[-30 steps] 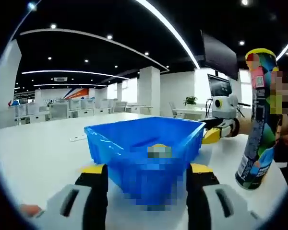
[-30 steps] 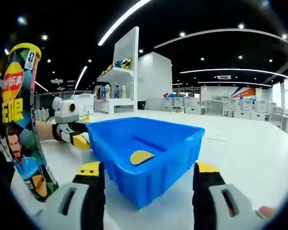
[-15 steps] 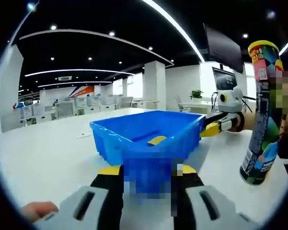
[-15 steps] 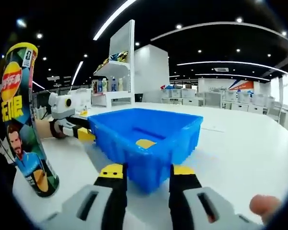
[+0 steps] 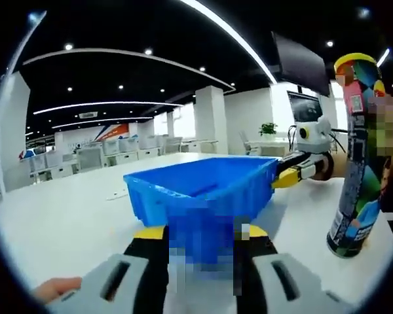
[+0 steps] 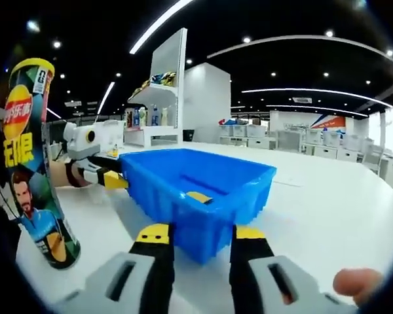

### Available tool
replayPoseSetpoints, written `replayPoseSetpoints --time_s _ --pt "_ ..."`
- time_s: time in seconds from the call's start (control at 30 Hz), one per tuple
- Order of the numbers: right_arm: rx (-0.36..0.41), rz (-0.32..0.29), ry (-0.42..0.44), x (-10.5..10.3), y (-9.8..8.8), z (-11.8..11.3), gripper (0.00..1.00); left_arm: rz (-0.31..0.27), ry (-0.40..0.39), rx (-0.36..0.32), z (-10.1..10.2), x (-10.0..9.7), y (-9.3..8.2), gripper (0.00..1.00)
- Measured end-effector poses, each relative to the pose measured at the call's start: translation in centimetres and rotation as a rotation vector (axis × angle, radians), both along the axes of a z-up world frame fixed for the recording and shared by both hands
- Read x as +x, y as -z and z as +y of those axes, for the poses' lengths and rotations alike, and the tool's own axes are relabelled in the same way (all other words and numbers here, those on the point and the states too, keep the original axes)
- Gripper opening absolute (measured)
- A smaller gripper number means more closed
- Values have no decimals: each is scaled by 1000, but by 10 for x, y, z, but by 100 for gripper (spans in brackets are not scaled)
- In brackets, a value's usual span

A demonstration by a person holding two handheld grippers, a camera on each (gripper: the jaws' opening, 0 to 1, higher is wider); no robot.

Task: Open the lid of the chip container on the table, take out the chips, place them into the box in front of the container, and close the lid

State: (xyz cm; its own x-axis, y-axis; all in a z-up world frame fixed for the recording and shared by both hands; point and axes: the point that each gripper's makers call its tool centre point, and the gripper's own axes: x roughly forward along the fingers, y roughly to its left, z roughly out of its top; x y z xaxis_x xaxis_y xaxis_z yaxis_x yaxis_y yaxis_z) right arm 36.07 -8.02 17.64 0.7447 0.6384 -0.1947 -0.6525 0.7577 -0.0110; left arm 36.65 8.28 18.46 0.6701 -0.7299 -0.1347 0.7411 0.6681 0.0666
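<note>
White office table (image 6: 327,196): chip container (image 6: 31,163) upright just beside blue box (image 6: 203,190), lid on, one chip (image 6: 198,196) inside box. Left gripper (image 5: 200,232) and right gripper (image 6: 198,233) near box, jaws narrowed, grasping nothing. Probably closing stage; next, check lid.

Each hand-held gripper (image 5: 201,237) (image 6: 198,237) has grey moulded bodies with slotted openings, black jaws and yellow tips.

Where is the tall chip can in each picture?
Left gripper view: the chip can stands upright at the far right edge, on the white table.
Right gripper view: the chip can stands upright at the far left edge.
Shared landmark: the blue box sits in the middle of both views, beside the can.
</note>
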Motion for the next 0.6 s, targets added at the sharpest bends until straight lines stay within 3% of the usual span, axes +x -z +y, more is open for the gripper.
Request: replayPoseSetpoints --time_s 0.3,0.33,0.6 --pt "-37 -33 13 17 -9 0 28 -24 3 5 -2 16 -8 37" --pt "-43 -41 13 19 -11 0 28 -28 4 8 -1 28 -9 37" --pt "-60 -54 18 45 -22 0 28 -40 0 6 -2 49 -19 37"
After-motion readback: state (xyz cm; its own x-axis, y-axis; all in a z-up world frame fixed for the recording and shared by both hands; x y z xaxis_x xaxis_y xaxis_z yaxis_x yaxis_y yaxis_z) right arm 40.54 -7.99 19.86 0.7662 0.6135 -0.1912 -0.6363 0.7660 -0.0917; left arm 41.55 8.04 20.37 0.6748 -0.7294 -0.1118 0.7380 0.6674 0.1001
